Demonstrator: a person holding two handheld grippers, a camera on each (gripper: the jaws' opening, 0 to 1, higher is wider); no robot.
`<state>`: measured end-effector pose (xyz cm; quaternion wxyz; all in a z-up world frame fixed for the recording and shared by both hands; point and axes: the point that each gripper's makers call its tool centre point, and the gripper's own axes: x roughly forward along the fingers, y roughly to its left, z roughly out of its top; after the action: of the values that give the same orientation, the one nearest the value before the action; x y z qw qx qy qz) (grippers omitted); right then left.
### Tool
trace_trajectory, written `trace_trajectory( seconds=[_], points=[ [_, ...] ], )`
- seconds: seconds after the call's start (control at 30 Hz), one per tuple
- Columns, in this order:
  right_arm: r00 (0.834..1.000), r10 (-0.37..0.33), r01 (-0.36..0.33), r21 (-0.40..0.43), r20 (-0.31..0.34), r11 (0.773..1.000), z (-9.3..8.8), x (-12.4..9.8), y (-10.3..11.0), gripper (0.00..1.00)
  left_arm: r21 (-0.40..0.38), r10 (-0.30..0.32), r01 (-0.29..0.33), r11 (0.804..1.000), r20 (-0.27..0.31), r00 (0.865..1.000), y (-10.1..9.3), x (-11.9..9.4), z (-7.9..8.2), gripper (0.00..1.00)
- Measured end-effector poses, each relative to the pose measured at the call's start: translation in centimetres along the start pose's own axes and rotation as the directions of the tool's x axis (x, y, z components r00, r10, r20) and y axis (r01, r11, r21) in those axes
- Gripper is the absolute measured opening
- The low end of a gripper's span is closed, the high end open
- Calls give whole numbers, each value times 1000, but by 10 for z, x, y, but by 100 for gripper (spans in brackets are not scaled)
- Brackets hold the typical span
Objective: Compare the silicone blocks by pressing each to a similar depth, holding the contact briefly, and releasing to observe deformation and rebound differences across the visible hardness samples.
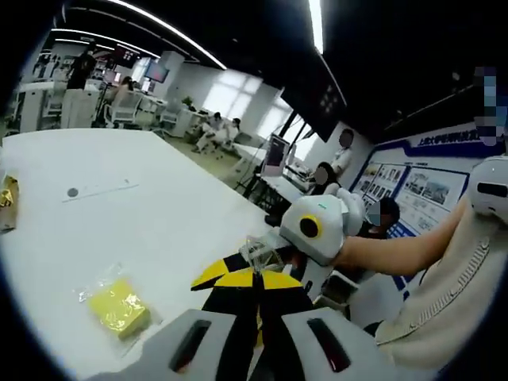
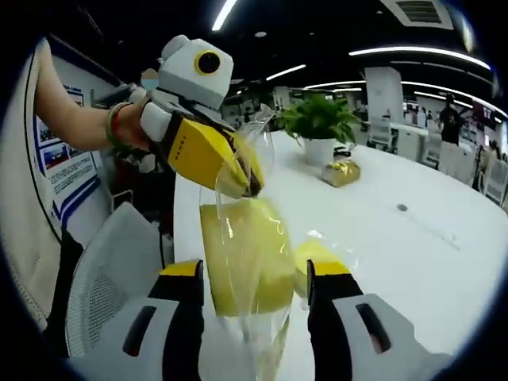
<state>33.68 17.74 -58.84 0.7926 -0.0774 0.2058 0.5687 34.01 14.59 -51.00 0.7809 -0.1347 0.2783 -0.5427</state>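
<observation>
Left tool (image 2: pixel 242 178) pinches the clear bag (image 2: pixel 250 262); right tool (image 2: pixel 252 278) gapes around it; no legible writing.

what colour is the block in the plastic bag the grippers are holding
Pale yellow block, inside a clear bag; it shows best in the right gripper view.

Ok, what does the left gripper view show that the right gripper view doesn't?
Left gripper view: people seated at desks far across the room. Right gripper view: a potted plant, a white chair, and the yellow block hanging inside the clear bag, between the right gripper's open jaws. Both: the white table, a gold-wrapped object, and the left gripper pinching the bag's top.
</observation>
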Motion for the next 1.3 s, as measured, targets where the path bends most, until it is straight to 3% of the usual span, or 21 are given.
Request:
trace_trajectory(
  seconds=[0.17, 0.4, 0.73, 0.93, 1.3],
  points=[
    [1000, 29, -29, -37, 9, 999, 2, 2, 6, 33, 6, -9, 9, 1000, 1, 1000, -1, 0, 0, 0],
    [1000, 14, -13, -49, 19, 999, 5, 3, 9, 25, 8, -22, 22, 1000, 10, 1000, -3, -3, 0, 0],
    [1000, 18, -19, -30, -23, 999, 0, 0, 17, 14, 49, -38, 38, 998, -1, 999, -8, -4, -4, 0],
    [998, 51, -51, 16, -44, 999, -2, -1, 24, 12, 52, -39, 40, 998, -7, 999, -9, -4, -6, 0],
    [997, 47, -48, -9, -53, 999, -6, -2, 28, 12, 59, -48, 49, 997, -19, 999, -13, -5, -12, 0]
  ],
)
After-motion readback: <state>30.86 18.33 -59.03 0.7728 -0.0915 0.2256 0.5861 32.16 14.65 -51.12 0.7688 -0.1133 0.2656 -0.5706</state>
